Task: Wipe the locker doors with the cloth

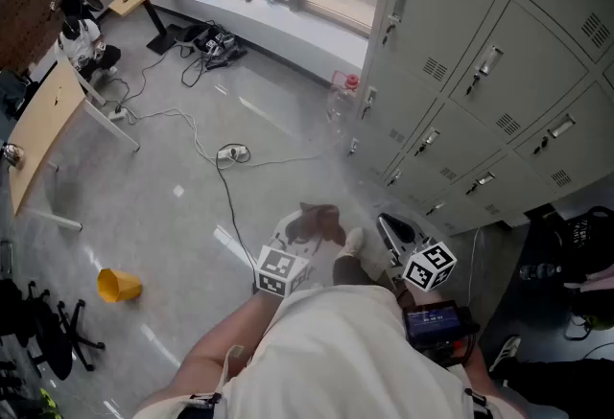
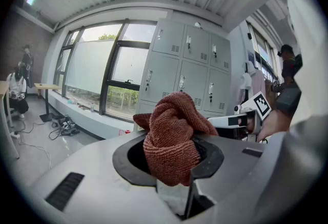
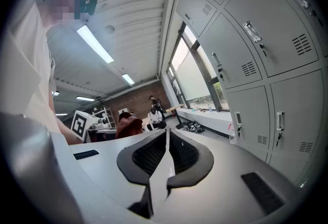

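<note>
Left tool (image 2: 171,166) around cloth (image 2: 172,128), bare floor (image 1: 273,134) between it and locker doors (image 1: 499,62)

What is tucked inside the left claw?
A bunched-up reddish-brown cloth is pinched inside the left claw. Its top pokes up and out. Its bottom end goes down between the jaws, where it is covered, so I cannot see how deep it sits.

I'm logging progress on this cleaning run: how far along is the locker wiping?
Done: the cloth is picked up, clamped in the left gripper. In hand: both grippers are held low by the person's body, the right gripper shut and empty. Left: seemingly all the wiping, since the cloth is not touching any of the locker doors.
</note>
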`<state>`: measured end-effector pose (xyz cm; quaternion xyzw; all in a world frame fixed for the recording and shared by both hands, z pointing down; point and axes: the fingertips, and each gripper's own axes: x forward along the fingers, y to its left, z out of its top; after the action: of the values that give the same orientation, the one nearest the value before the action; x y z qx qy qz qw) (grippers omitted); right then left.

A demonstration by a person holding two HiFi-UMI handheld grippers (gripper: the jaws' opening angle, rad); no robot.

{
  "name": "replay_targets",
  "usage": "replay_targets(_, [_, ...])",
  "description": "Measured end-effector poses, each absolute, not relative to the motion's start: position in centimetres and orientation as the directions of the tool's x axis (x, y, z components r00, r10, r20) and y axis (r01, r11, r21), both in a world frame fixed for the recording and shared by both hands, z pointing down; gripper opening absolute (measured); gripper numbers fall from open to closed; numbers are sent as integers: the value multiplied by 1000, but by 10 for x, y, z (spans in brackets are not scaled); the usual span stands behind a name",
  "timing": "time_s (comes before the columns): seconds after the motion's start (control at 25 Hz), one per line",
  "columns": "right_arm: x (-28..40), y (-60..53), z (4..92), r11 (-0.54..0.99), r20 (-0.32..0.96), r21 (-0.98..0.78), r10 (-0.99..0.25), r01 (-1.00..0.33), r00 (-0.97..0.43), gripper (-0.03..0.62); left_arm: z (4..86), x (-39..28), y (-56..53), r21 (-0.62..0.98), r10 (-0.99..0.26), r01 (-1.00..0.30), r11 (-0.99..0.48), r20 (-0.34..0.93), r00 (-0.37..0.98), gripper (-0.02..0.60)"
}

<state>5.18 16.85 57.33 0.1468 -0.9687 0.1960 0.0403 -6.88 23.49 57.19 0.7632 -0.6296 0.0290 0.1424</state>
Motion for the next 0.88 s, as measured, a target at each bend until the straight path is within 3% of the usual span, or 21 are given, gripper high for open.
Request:
replay_targets(0.28, [40,84,588,869,173,-388,-259,-307,-950,29,576,-77,149,187,-947,-969,-160,249,204,110])
replay_targets(0.72, [20,-67,555,899,75,-357,-243,-254,-967,29,530,-94,-5,120,-958,-976,-184,201,205,110])
replay_targets(0.88, [36,-100,546,886,74,-353,-294,-301,-953,29,507,-77,-53,115,-946,-959,-259,171,276,110])
